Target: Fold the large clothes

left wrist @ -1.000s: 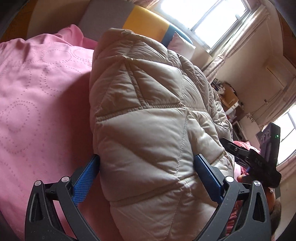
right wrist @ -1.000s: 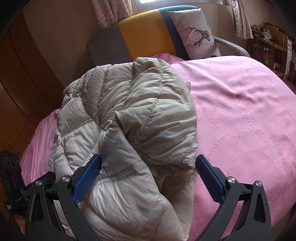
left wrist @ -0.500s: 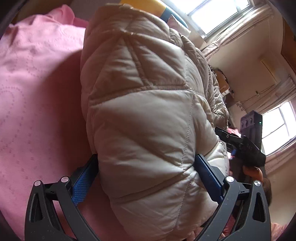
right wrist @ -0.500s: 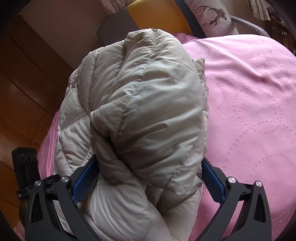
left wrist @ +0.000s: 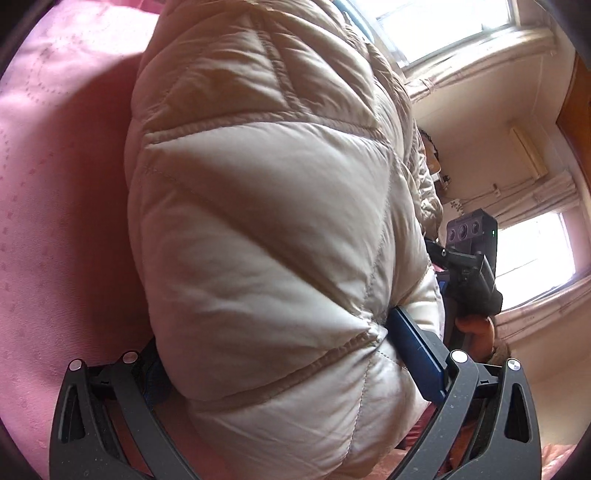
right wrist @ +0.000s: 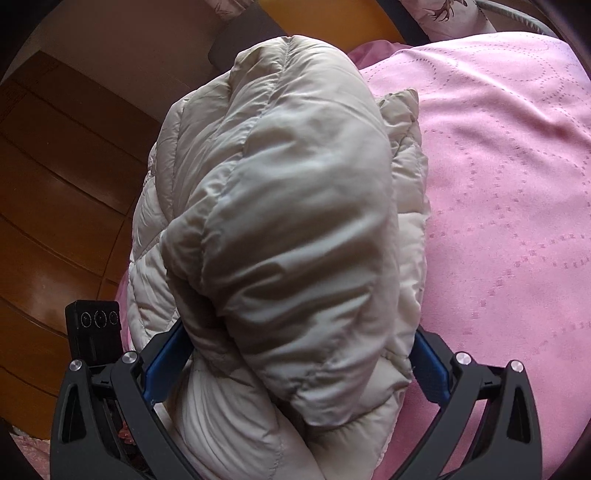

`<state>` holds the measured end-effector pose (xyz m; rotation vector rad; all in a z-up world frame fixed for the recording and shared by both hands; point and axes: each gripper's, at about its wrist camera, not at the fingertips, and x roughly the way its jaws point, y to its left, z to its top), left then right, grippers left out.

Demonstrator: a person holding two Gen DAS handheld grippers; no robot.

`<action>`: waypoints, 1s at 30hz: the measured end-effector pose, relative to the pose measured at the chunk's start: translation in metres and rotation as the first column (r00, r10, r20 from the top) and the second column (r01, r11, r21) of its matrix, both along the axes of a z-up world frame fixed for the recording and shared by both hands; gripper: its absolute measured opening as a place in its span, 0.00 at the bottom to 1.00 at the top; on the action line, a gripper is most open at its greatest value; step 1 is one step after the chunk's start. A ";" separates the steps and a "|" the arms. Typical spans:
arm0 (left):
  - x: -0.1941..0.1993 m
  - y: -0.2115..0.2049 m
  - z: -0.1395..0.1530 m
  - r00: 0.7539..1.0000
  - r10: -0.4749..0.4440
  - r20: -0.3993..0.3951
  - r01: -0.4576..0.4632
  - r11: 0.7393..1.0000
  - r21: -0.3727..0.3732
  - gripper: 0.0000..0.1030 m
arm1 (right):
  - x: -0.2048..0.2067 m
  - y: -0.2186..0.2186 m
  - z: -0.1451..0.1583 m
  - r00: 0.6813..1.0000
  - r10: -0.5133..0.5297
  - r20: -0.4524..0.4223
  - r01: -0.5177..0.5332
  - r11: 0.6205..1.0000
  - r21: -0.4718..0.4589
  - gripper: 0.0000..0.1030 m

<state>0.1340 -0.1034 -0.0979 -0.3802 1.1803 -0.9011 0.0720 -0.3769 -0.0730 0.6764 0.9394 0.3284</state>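
Observation:
A beige quilted puffer jacket (left wrist: 266, 221) lies bunched in a thick folded bundle on the pink bedspread (left wrist: 55, 221). My left gripper (left wrist: 280, 362) has its jaws wide apart around one end of the bundle, the padding bulging between the blue pads (left wrist: 417, 354). My right gripper (right wrist: 295, 362) is likewise open around the other end of the jacket (right wrist: 288, 206), blue pads (right wrist: 166, 362) pressed against its sides. The right gripper's body shows in the left wrist view (left wrist: 469, 266).
The pink bedspread (right wrist: 498, 184) stretches to the right. A wooden floor (right wrist: 55, 184) lies left of the bed. A yellow and grey headboard (right wrist: 266, 14) and a deer pillow (right wrist: 443, 14) stand at the far end. Windows (left wrist: 443, 26) and curtains are beyond.
Both grippers have pushed further onto the jacket bundle, which now fills more of both views and has rolled up higher. The jaws stayed wide.

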 end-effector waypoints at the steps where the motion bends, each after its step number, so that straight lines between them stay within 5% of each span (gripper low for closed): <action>1: -0.004 -0.002 0.002 1.000 -0.001 0.015 0.001 1.000 0.006 0.94 | -0.001 0.000 0.000 1.000 -0.002 0.010 0.002 1.000 -0.007 0.98; 7: -0.025 -0.006 0.034 0.984 -0.026 0.176 0.016 0.998 0.058 0.68 | -0.019 0.012 0.013 0.993 0.039 0.112 -0.033 0.998 -0.052 0.90; 12: -0.035 0.003 0.056 0.962 -0.028 0.271 0.003 0.996 0.091 0.63 | -0.036 0.025 0.017 0.985 0.018 0.173 -0.015 1.000 -0.019 0.78; 20: -0.035 0.028 0.081 0.915 0.002 0.403 -0.072 0.985 0.156 0.58 | -0.040 0.046 0.014 0.967 -0.012 0.254 0.007 1.000 0.021 0.74; 30: -0.029 0.104 0.082 0.890 0.133 0.437 -0.220 0.963 0.155 0.57 | -0.001 0.100 0.013 0.942 0.081 0.325 -0.066 0.996 -0.057 0.73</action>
